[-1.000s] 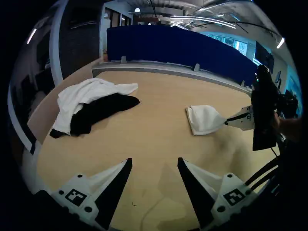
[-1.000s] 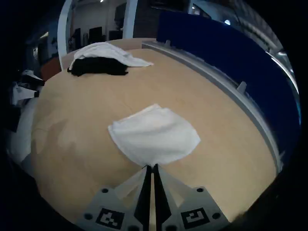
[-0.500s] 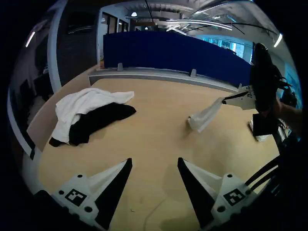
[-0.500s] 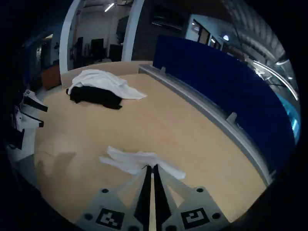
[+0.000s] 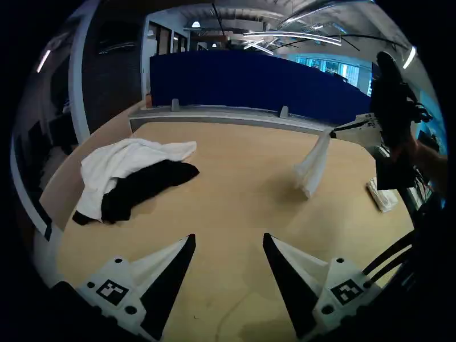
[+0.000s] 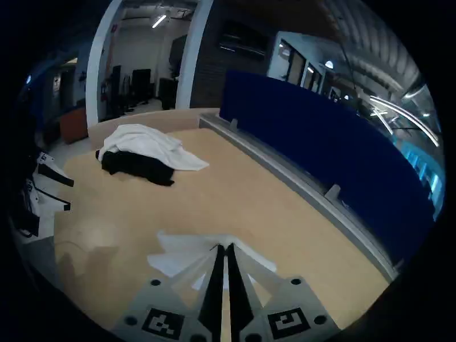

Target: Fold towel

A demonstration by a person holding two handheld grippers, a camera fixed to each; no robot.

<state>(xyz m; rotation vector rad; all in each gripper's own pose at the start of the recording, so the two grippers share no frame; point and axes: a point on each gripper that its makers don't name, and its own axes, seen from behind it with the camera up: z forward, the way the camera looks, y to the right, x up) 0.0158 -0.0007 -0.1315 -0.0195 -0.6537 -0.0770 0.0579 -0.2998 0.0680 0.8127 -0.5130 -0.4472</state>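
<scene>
The left gripper (image 5: 228, 236) is released: in the left gripper view its two fingers stand well apart with nothing between them, poised over the bare wooden table (image 5: 228, 188). The right gripper (image 6: 224, 246) is clenched on the towel (image 6: 174, 245): in the right gripper view the two fingers meet at their tips and the white cloth is pinched between them, spreading out to the left and right just past the tips. From the left gripper, the right gripper (image 5: 333, 129) lies ahead and to the right, raised above the table and held by a hand (image 5: 419, 157). The towel (image 5: 313, 165) hangs down from its fingertips in a narrow, bunched column. The lower end of the towel is close to the table surface; whether it touches the surface cannot be determined. Ahead and to the left of the left gripper, well apart from the towel, a pile of white and black cloth (image 5: 131, 176) lies on the table, the white piece draped over the black one. From the right gripper, the same pile (image 6: 142, 154) lies far ahead and to the left. A folded white cloth (image 5: 383, 196) rests at the table edge to the far right of the left gripper, below the hand. A blue partition (image 5: 256, 80) runs along the far edge of the table ahead of the left gripper, and along the right side of the right gripper (image 6: 319, 137).
</scene>
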